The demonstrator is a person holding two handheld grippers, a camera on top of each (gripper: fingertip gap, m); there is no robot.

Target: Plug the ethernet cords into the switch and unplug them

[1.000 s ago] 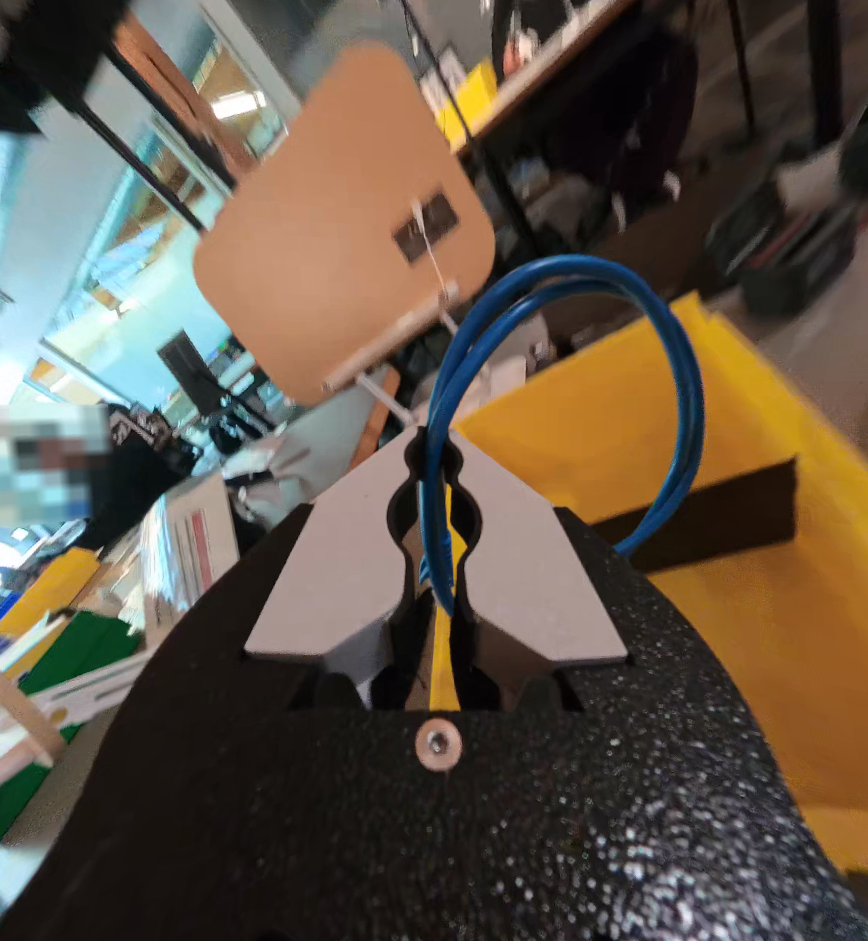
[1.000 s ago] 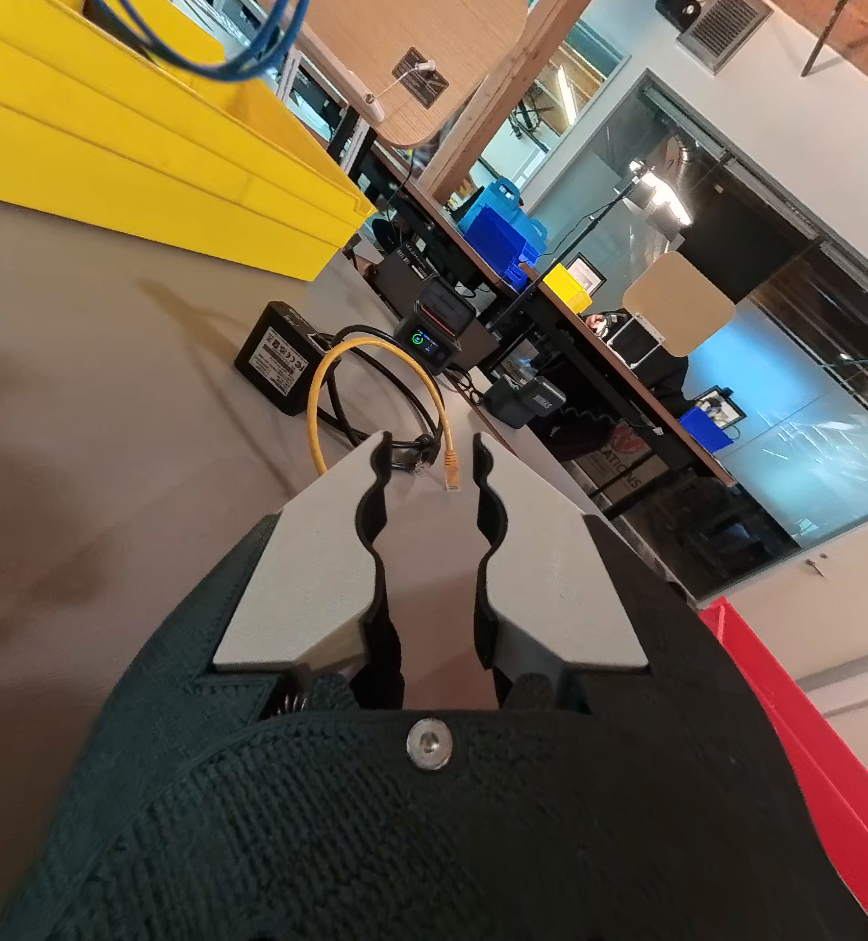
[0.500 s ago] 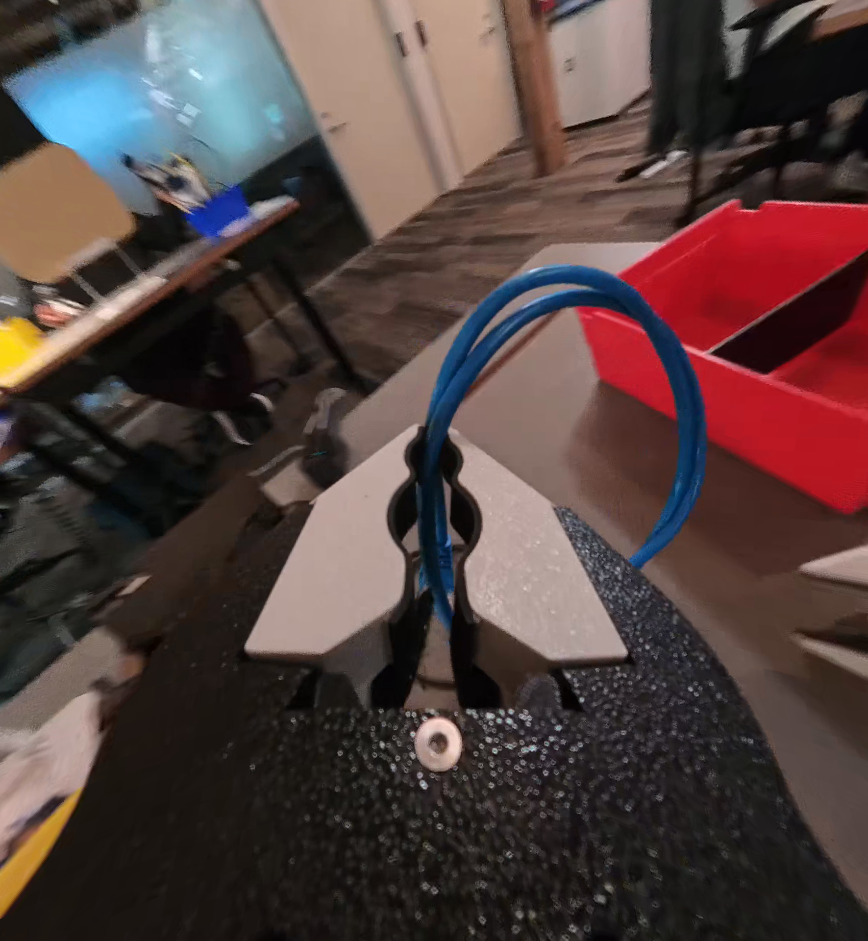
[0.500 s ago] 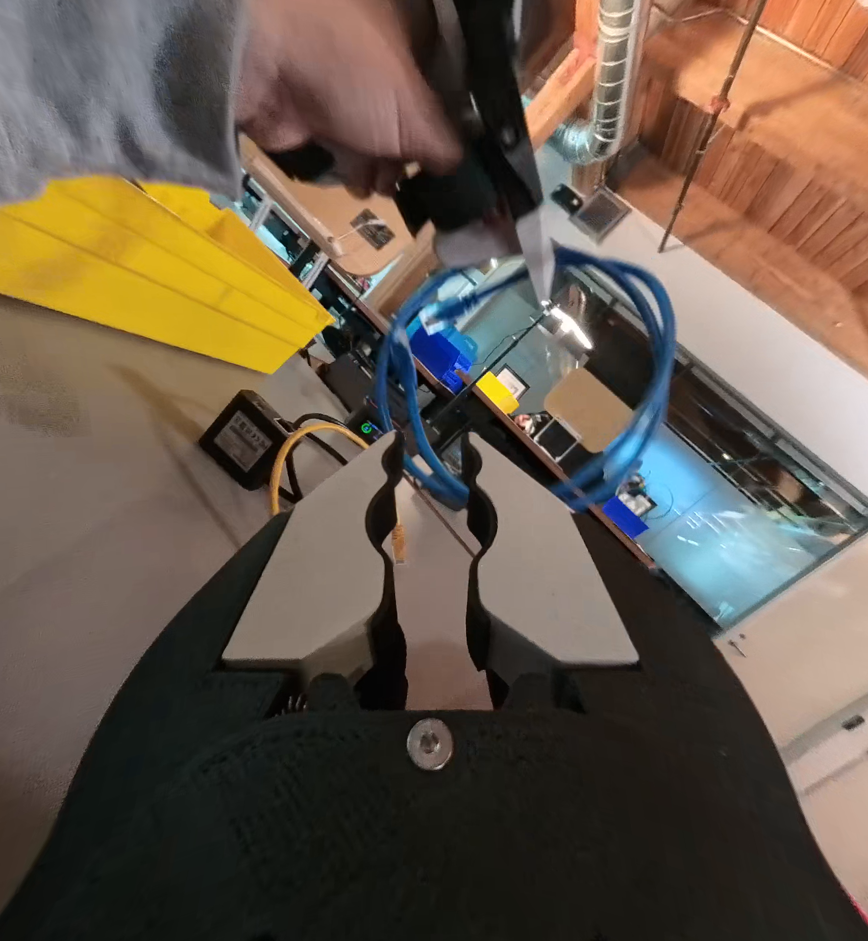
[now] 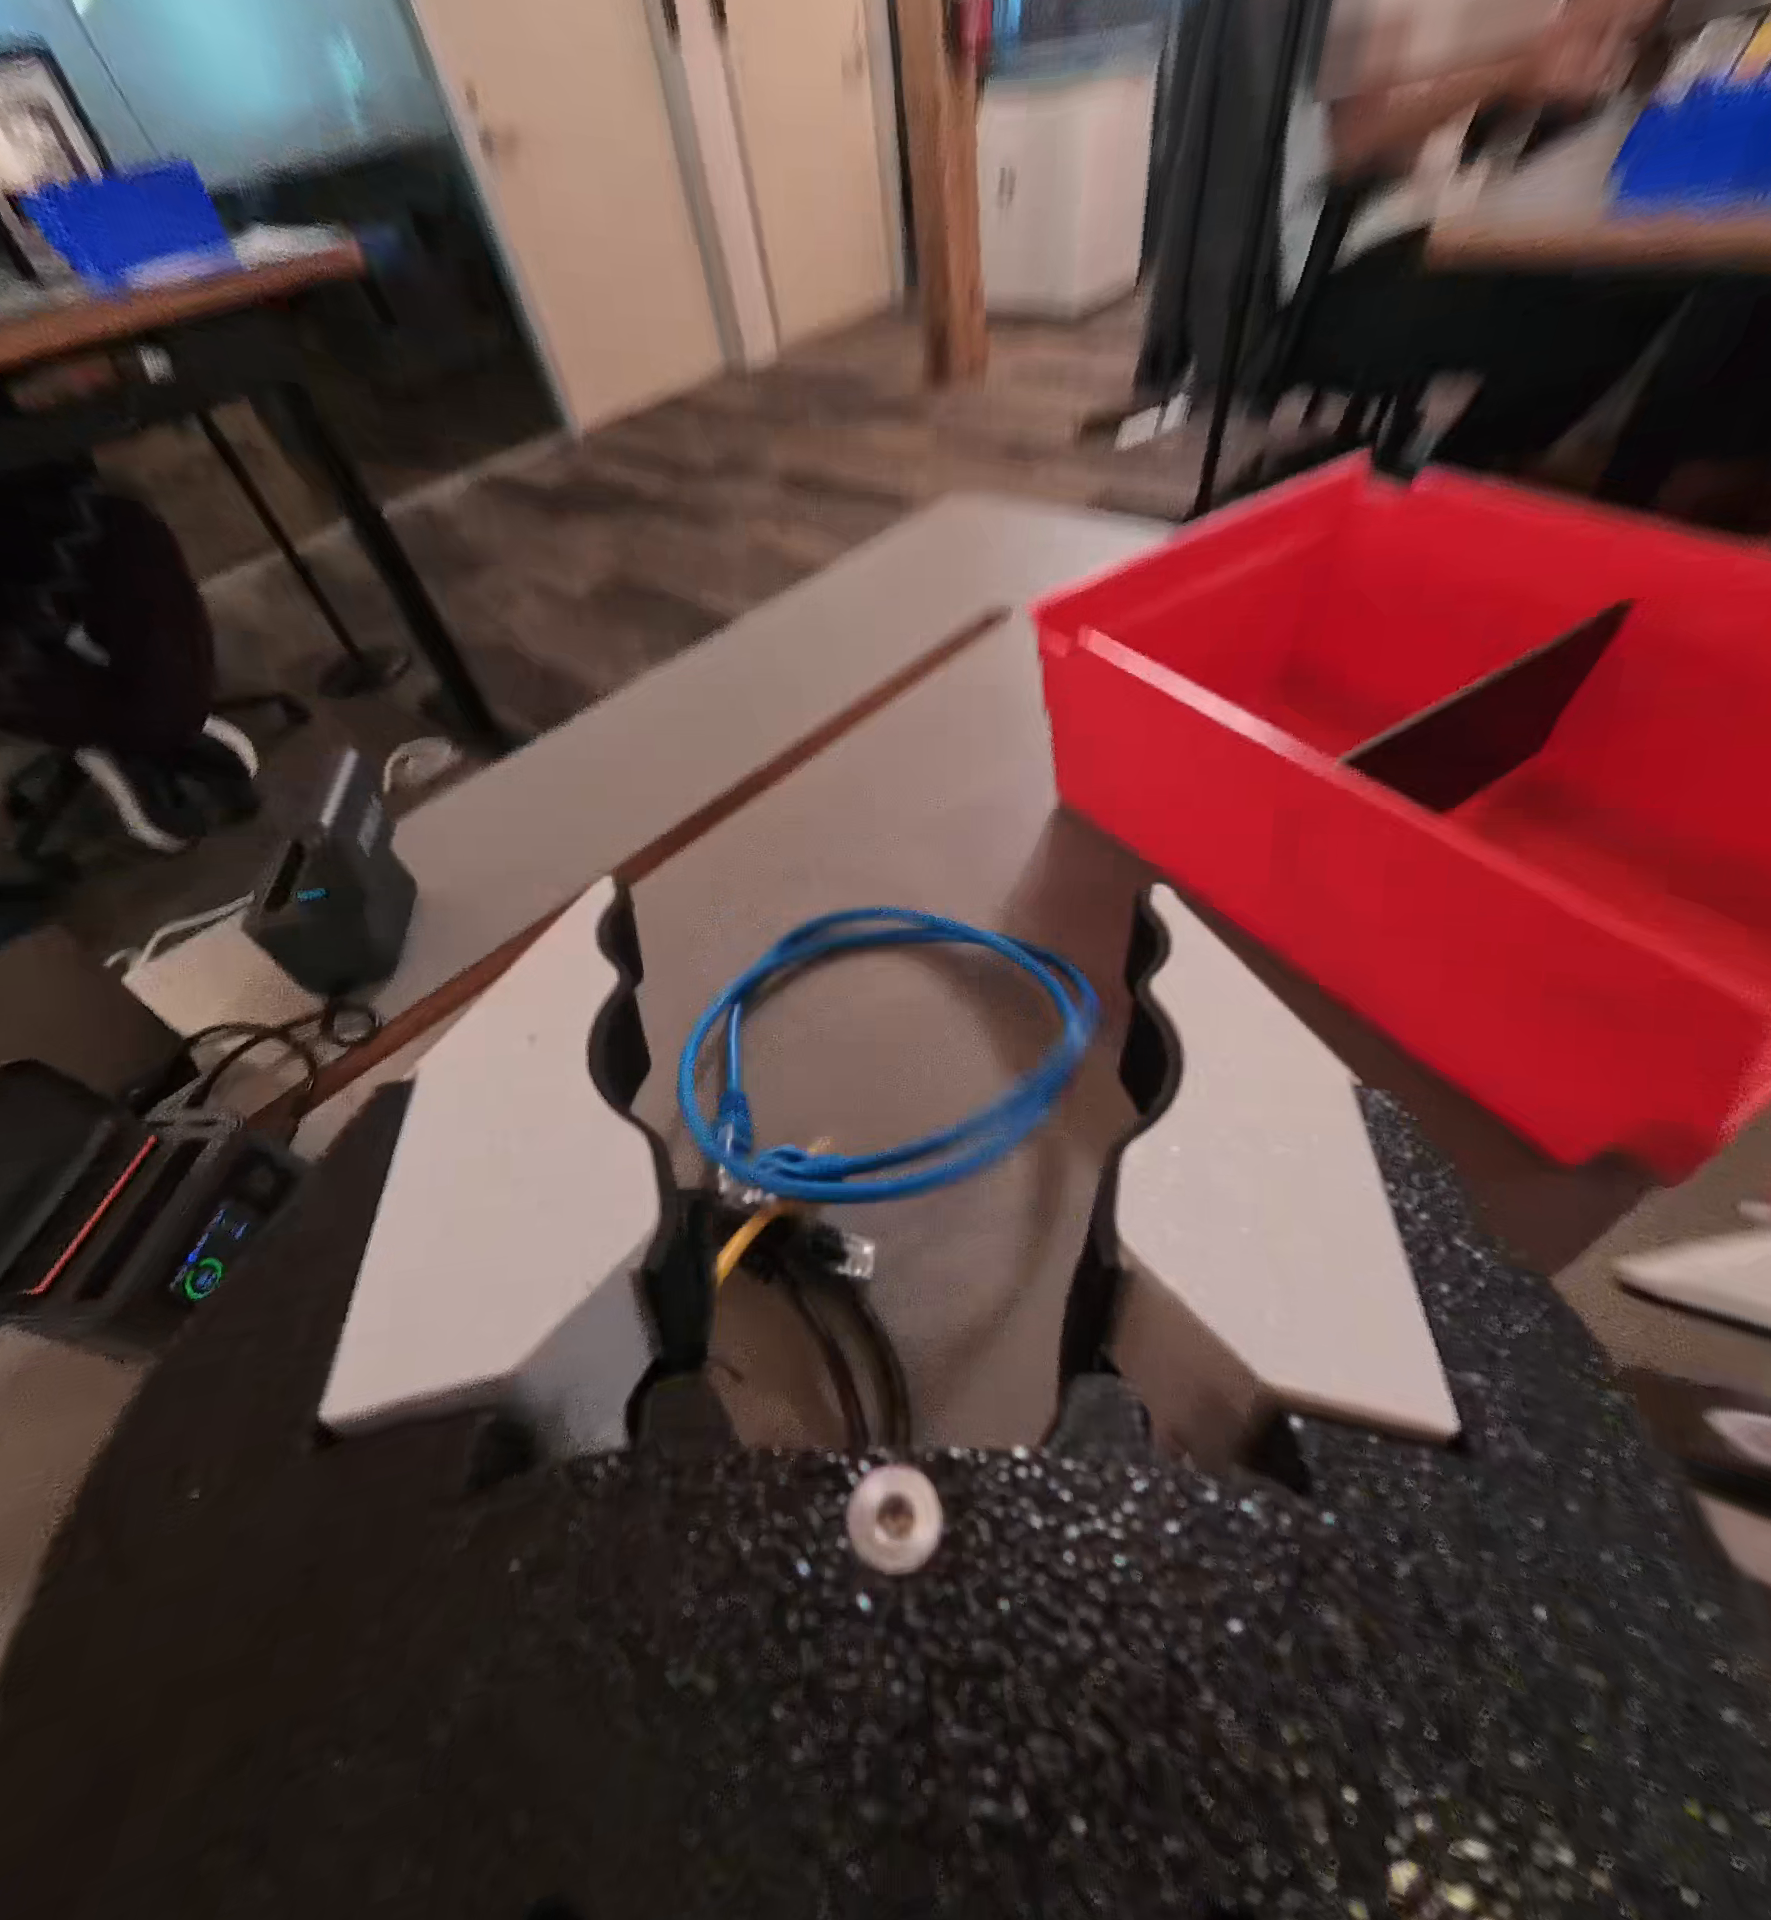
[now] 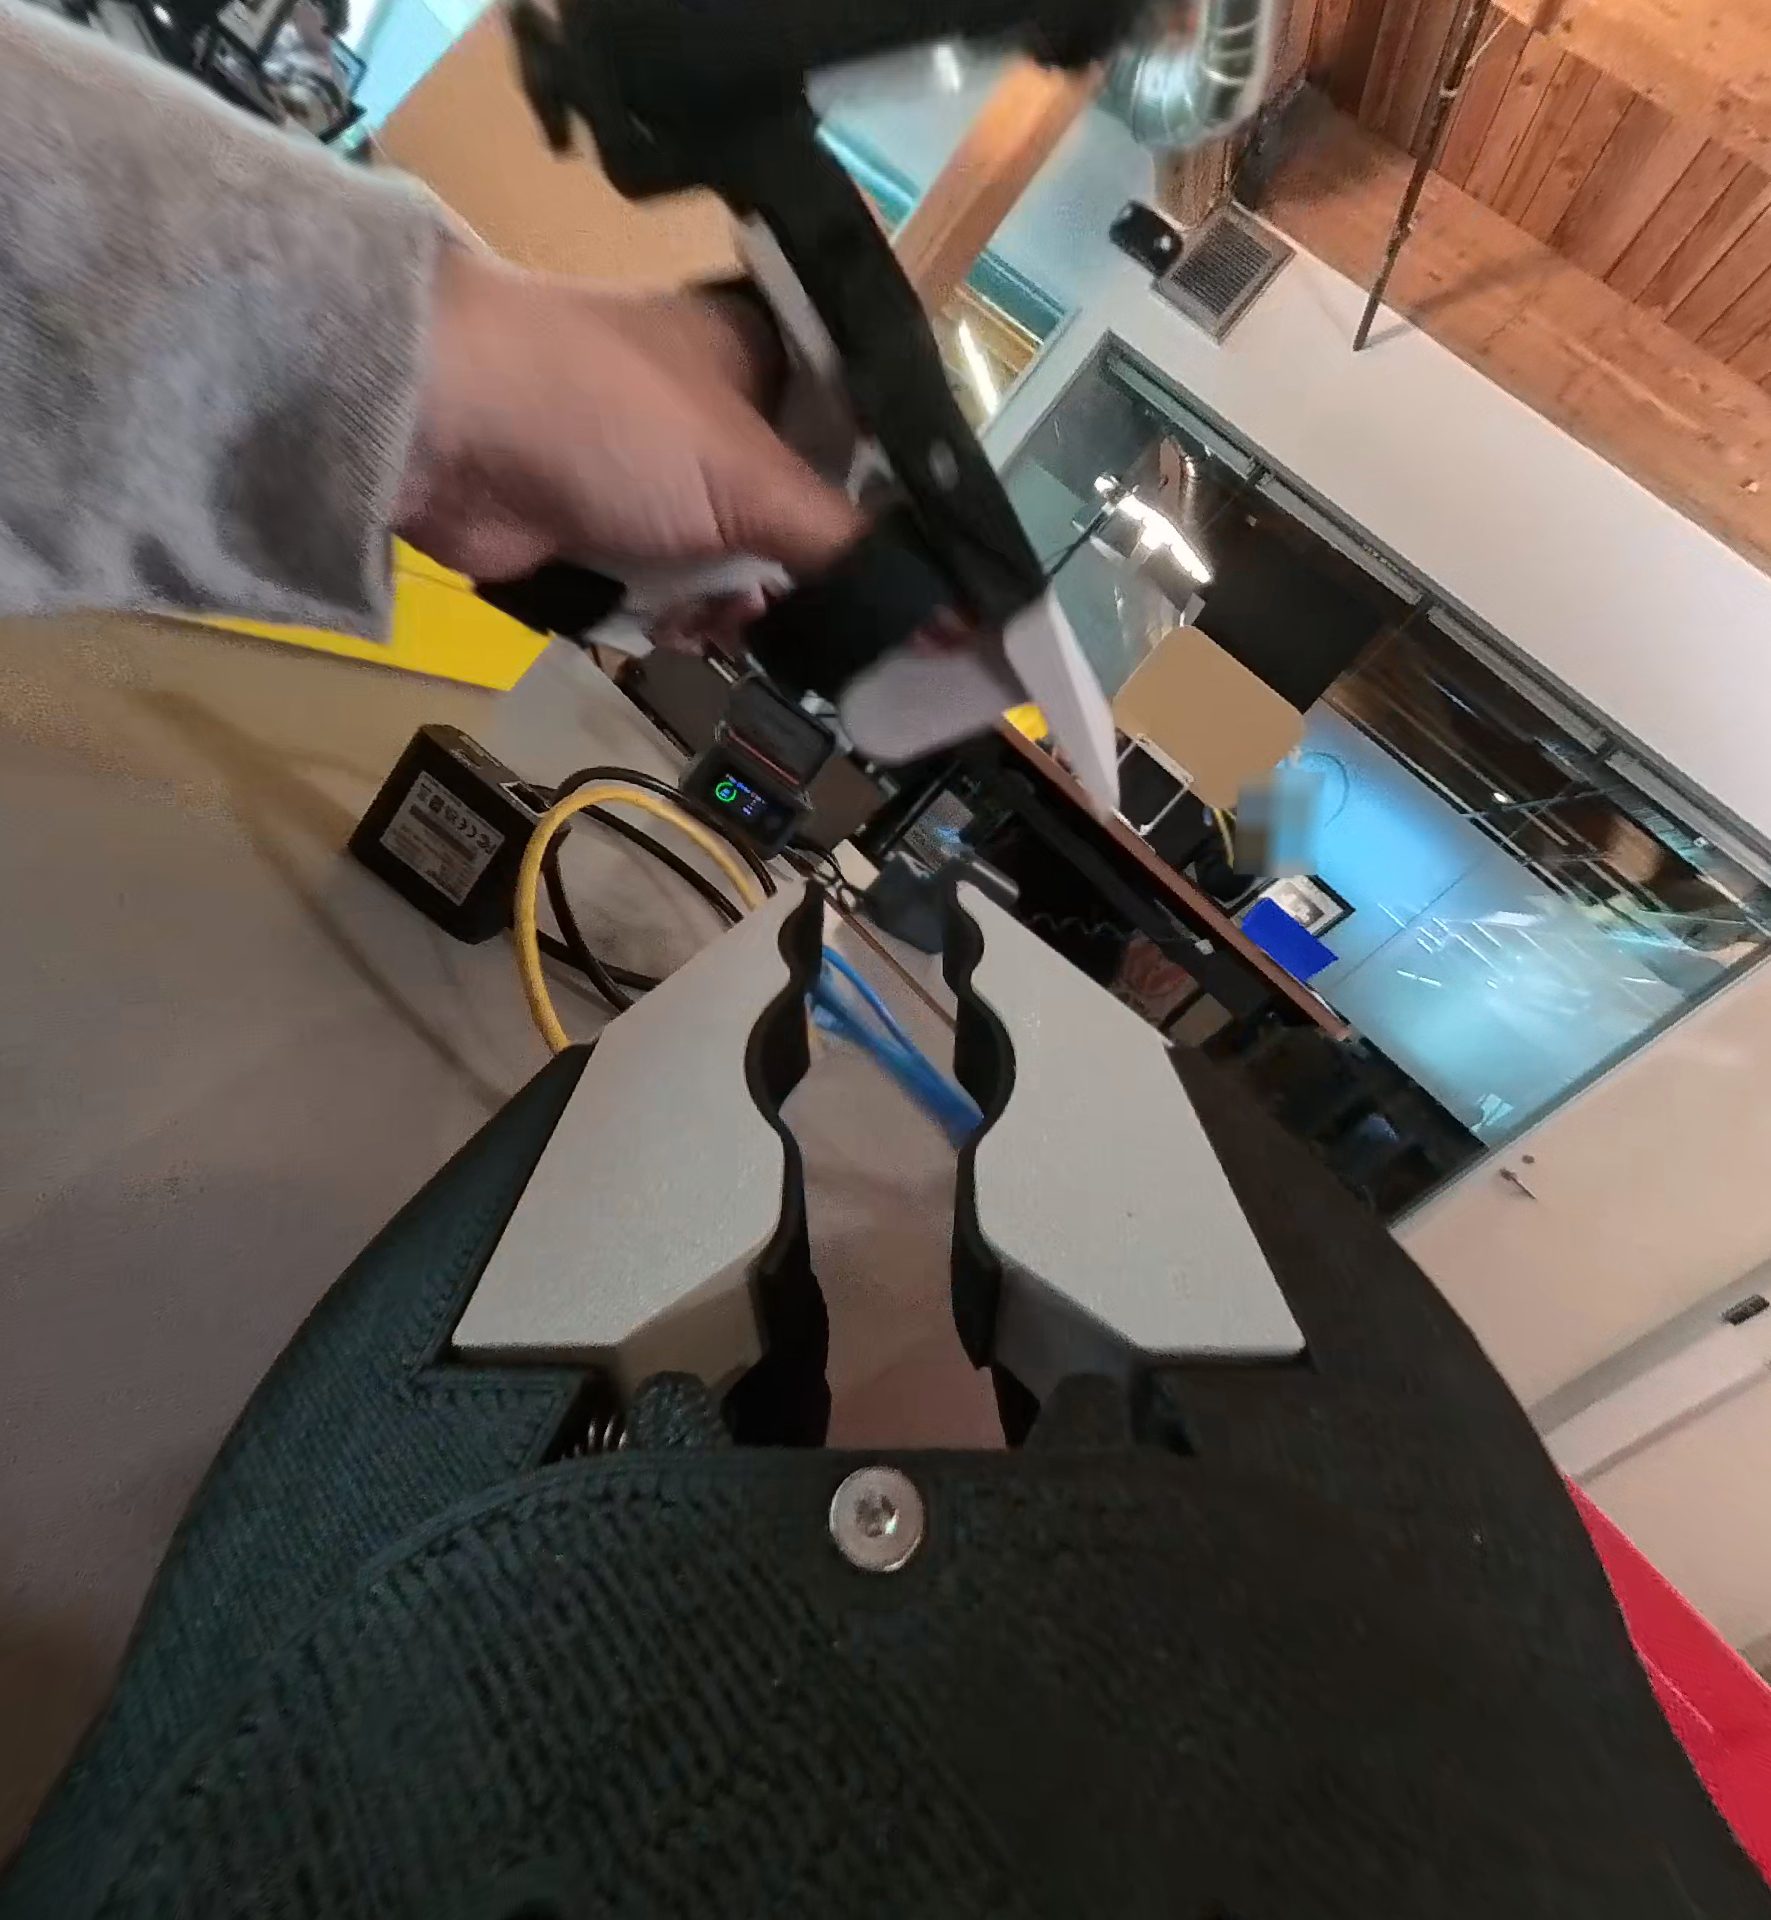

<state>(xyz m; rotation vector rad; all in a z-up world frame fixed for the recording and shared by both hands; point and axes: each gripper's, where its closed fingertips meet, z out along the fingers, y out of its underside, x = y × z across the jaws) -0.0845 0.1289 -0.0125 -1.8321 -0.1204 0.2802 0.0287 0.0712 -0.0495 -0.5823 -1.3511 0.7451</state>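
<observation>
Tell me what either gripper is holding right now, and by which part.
Nothing. The left gripper is wide open above the coiled blue ethernet cord, which lies on the grey table. The right gripper is open and empty.

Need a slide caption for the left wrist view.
Open left hand-held gripper above a coiled blue cable on the table, red bin beside.

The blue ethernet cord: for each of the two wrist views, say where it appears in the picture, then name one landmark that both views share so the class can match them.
Left wrist view: the blue ethernet cord lies coiled on the table, centre frame, between the open left gripper fingers.
Right wrist view: only a short blue stretch shows, mid-frame in the gap of the right gripper.
Shared landmark: the yellow cord beside it.
</observation>
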